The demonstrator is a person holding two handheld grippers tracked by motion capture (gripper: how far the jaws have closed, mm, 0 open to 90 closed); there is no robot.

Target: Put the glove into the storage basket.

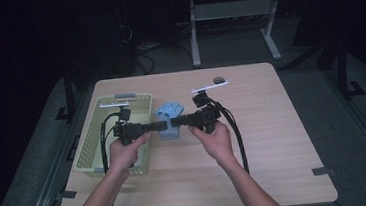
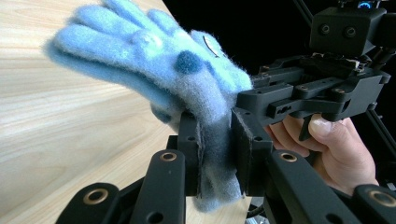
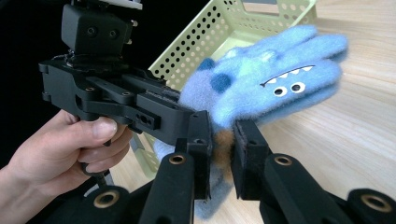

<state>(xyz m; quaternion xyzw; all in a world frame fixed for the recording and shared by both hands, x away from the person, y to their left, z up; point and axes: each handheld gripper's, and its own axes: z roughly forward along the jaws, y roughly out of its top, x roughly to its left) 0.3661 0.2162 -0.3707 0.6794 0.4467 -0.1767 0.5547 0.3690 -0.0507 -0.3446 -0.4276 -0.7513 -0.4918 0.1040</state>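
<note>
Lowest in the high view, your two forearms rise from the bottom edge toward the middle of the frame, each hand wrapped round a gripper handle. Your left gripper [image 1: 159,126] points right and your right gripper [image 1: 176,121] points left, so the tips meet at centre. Between them hangs the glove [image 1: 168,115], a fuzzy blue one with a monster face, its fingers spreading toward the top of the frame.

Both pairs of jaws are clamped on its cuff: in the left gripper view the pads squeeze the cuff near the bottom centre [image 2: 215,154], and in the right gripper view the jaws pinch the same cuff from the opposite side [image 3: 223,154]. Gripping opposite edges looks meant to stretch or open the cuff, or to steady a handover.

Just behind and to the left lies the yellow basket [image 1: 91,136], a likely destination. The table [image 1: 273,125] carries a small dark object [image 1: 218,80] at its far edge.
</note>
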